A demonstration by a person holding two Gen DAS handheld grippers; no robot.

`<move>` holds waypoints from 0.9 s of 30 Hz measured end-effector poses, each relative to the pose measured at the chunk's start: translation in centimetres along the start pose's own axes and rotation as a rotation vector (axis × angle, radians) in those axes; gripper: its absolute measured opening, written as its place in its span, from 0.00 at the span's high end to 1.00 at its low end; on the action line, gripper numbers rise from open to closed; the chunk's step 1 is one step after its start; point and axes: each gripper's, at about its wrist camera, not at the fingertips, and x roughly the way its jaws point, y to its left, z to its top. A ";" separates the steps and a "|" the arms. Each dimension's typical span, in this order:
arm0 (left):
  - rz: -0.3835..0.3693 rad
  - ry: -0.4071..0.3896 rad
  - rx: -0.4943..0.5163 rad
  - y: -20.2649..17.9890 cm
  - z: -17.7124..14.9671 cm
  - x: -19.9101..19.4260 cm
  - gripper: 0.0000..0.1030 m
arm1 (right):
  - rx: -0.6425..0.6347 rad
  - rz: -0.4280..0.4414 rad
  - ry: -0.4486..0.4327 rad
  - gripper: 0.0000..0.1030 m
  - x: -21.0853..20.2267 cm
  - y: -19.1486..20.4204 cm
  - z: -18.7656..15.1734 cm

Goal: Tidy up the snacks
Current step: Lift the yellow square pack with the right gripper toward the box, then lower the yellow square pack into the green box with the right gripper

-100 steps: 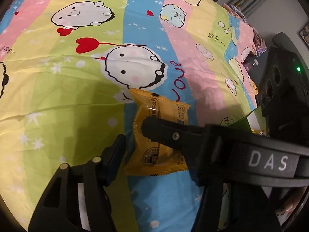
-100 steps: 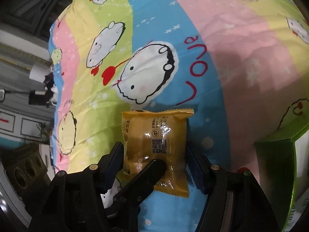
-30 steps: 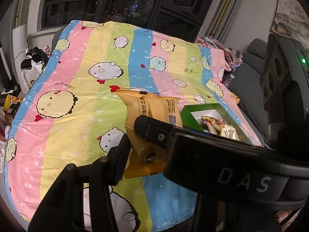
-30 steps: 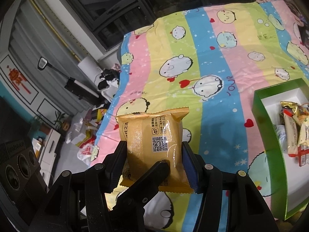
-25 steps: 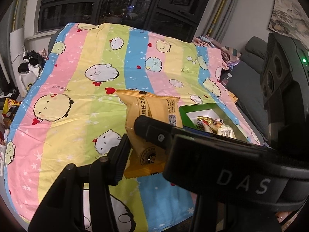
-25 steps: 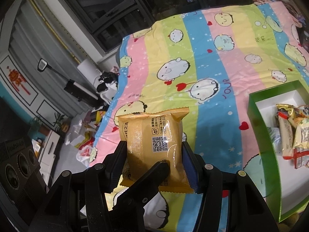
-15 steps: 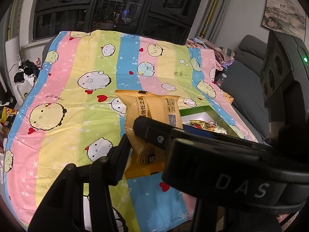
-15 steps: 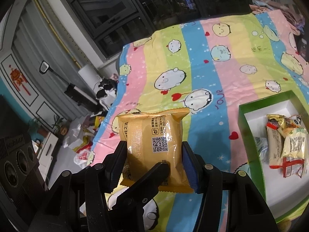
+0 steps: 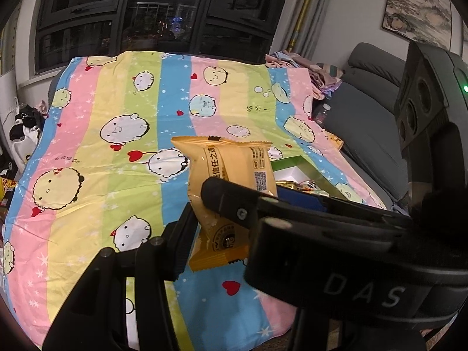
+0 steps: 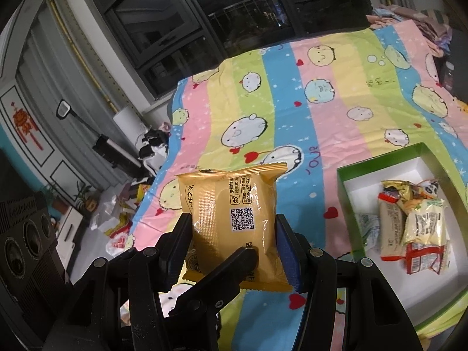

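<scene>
Now I pinch the yellow snack packet (image 10: 234, 222) upright in both grippers, right gripper (image 10: 234, 234) and left gripper (image 9: 222, 213), and the green box (image 10: 345, 175) lies to the right, nearer my right hand.

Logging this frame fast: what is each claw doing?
Left claw: shut on the yellow snack packet.
Right claw: shut on the same yellow snack packet.

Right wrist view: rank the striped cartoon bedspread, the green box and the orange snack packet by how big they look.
1. Striped cartoon bedspread, largest by far.
2 and 3. Green box and orange snack packet look roughly alike; the packet, clamped in the right gripper, sits nearer the camera, so unranked.
</scene>
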 end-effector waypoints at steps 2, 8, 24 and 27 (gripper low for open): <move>-0.006 -0.001 0.007 -0.5 0.1 0.2 0.53 | 0.007 -0.005 -0.007 0.43 -0.3 -0.4 0.0; -0.026 0.001 0.033 -1.9 0.5 0.9 0.53 | 0.031 -0.019 -0.029 0.43 -1.1 -1.8 0.3; -0.123 0.028 0.114 -6.2 1.3 3.7 0.53 | 0.080 -0.108 -0.082 0.43 -3.6 -6.1 0.6; -0.139 0.037 0.127 -7.2 1.5 4.4 0.53 | 0.097 -0.120 -0.087 0.43 -3.9 -7.1 0.7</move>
